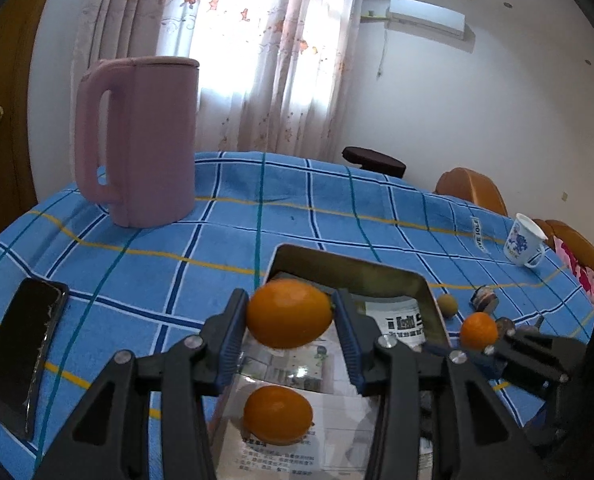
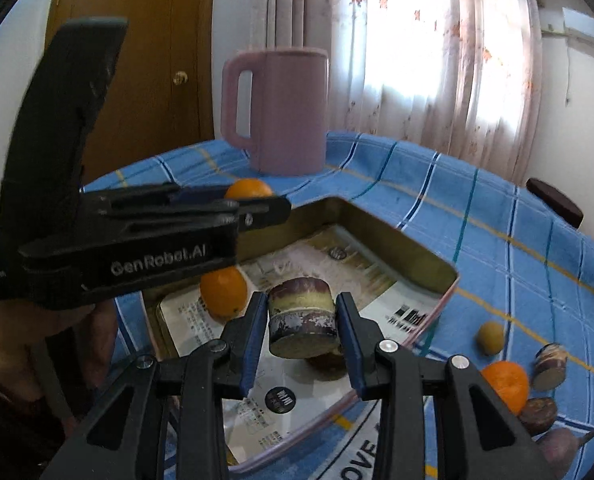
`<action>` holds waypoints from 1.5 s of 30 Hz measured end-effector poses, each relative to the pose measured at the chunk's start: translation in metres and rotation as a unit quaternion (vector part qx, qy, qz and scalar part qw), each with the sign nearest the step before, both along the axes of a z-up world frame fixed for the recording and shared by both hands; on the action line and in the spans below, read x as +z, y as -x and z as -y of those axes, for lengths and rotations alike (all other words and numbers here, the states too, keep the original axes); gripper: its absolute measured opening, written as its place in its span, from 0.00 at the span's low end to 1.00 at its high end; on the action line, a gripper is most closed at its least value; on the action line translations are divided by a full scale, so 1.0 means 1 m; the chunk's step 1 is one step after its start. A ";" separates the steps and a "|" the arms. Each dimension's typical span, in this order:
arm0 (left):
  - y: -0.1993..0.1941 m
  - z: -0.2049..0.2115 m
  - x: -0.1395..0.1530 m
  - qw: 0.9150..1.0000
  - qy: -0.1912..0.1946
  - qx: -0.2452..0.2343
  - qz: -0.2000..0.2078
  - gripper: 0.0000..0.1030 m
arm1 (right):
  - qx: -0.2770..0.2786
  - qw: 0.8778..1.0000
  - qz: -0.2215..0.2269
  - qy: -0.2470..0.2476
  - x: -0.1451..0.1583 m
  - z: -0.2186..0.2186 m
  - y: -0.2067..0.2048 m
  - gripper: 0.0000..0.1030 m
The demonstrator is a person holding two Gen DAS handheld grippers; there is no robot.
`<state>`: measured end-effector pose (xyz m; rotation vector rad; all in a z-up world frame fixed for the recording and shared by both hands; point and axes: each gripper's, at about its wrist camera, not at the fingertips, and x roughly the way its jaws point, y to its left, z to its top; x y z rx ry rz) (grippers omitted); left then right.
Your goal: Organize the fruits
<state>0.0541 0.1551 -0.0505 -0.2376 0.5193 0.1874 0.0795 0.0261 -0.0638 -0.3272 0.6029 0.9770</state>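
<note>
- Your left claw (image 1: 291, 314) pinches a smooth, oval orange (image 1: 289, 313) above the tin tray (image 1: 349, 270), poised to drop it beside the orange (image 1: 277, 415) already lying inside.
- Your right claw (image 2: 301, 322) grips a stubby purple-skinned cane piece (image 2: 301, 322) over the same tray.
- At 3 o'clock of the tray, loose fruits (image 2: 504, 387) wait on the checked-cloth counter (image 2: 497, 216).

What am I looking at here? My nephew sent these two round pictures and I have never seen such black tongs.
No robot: a person holds a two-finger gripper in each hand, each with a fisheye camera looking along its fingers. In the left wrist view the left gripper clamps an orange above a metal tray lined with newspaper, where another orange lies. In the right wrist view the right gripper holds a purple cut chunk over that tray. A pink jug, phone and cup stand on the blue checked cloth.
</note>
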 end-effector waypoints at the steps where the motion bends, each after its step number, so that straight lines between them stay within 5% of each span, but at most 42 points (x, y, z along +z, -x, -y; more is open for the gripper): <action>1: 0.001 0.000 0.000 1.000 0.002 0.000 0.002 0.48 | -0.002 1.000 0.001 0.003 -0.001 0.000 0.001 0.37; 3: 0.005 0.001 0.002 1.000 0.003 0.002 0.009 0.59 | -0.010 1.000 0.008 -0.003 0.002 0.005 0.003 0.49; 6: 0.015 0.007 0.010 1.000 0.005 0.008 0.030 0.74 | -0.021 0.999 0.020 -0.016 0.010 0.023 0.007 0.53; 12: 0.024 0.040 0.022 0.998 -0.002 -0.020 0.055 0.85 | -0.111 0.992 0.062 -0.010 0.017 0.101 0.007 0.57; 15: 0.021 0.065 0.023 0.997 -0.009 -0.044 0.060 0.86 | -0.186 0.981 0.061 -0.011 0.015 0.152 -0.006 0.70; 19: 0.010 0.100 0.020 0.995 -0.016 -0.084 0.049 0.86 | -0.249 0.968 0.019 -0.025 0.008 0.198 -0.028 0.71; 31: -0.005 0.139 0.014 0.992 -0.044 -0.118 0.023 0.87 | -0.239 0.965 -0.109 0.004 -0.023 0.182 -0.070 0.71; 33: -0.006 0.142 0.013 0.991 -0.047 -0.121 0.021 0.87 | -0.239 0.964 -0.117 -0.005 -0.023 0.186 -0.072 0.52; 43: -0.020 0.184 0.008 0.983 -0.062 -0.173 0.001 0.86 | -0.314 0.948 -0.027 -0.029 -0.002 0.229 -0.061 0.52; 45: -0.027 0.197 0.004 0.980 -0.063 -0.191 -0.015 0.79 | -0.322 0.946 -0.020 -0.034 -0.001 0.235 -0.062 0.52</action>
